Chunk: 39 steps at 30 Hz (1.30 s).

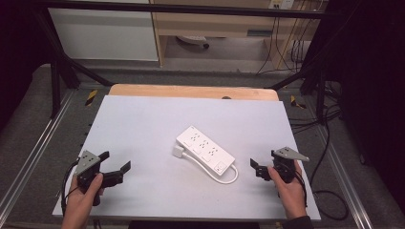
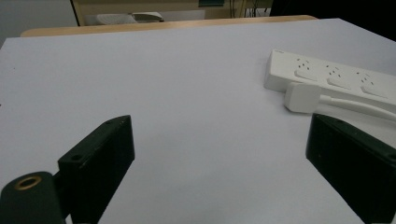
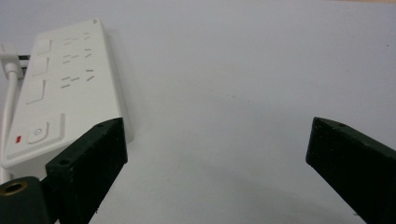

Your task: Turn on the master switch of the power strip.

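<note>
In the left gripper view, the white power strip (image 2: 327,74) at two o'clock runs off the right edge, so its far end and switch are cut off; its cable (image 2: 359,106) passes behind the right jaw. In the right gripper view, the power strip (image 3: 60,88) at ten o'clock is partly hidden by the left jaw, and its plug (image 3: 8,63) is cropped by the left edge. In the high view, socket markings are too small to read.

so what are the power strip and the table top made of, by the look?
Power strip: looks like white moulded plastic, smooth with a slight sheen and rounded edges. Table top: a matte pale grey sheet, maybe laminate or board, laid over wood whose edge shows at the far side.
</note>
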{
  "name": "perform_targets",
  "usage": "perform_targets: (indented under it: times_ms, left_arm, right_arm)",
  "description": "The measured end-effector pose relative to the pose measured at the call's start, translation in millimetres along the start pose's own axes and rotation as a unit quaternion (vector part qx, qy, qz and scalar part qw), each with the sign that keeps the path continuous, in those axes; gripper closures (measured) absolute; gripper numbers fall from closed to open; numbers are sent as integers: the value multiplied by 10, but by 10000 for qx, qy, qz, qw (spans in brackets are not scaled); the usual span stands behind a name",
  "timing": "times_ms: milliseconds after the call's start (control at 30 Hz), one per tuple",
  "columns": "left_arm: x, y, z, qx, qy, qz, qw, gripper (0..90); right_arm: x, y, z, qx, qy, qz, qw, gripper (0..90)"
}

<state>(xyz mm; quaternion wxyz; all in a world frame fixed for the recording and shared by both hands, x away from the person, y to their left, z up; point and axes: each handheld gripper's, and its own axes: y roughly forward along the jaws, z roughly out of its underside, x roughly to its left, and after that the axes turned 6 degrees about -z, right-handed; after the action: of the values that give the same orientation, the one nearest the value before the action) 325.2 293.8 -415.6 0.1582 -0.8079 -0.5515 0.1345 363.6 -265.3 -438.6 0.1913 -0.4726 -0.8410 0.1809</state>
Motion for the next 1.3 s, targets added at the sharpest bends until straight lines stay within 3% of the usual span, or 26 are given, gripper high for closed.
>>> perform_targets:
  times_ms: [267, 567, 1033, 1300]
  left_arm:
    - [-5, 5, -22, -131, -75, 60, 9999, 77]
    - [-16, 6, -13, -56, -105, 128, 9998, 75]
    - [-28, -5, -16, -52, -111, 259, 9996, 75]
    - [-75, 2, -15, -8, -34, 331, 9994, 74]
  right_arm:
    - [20, -24, -16, -147, -20, -76, 9999, 59]
    - [133, -44, -106, -269, -165, -222, 9993, 60]
    - [370, -57, -305, -464, -262, -405, 9978, 53]
    - [533, -16, -420, -481, -524, -464, 9964, 74]
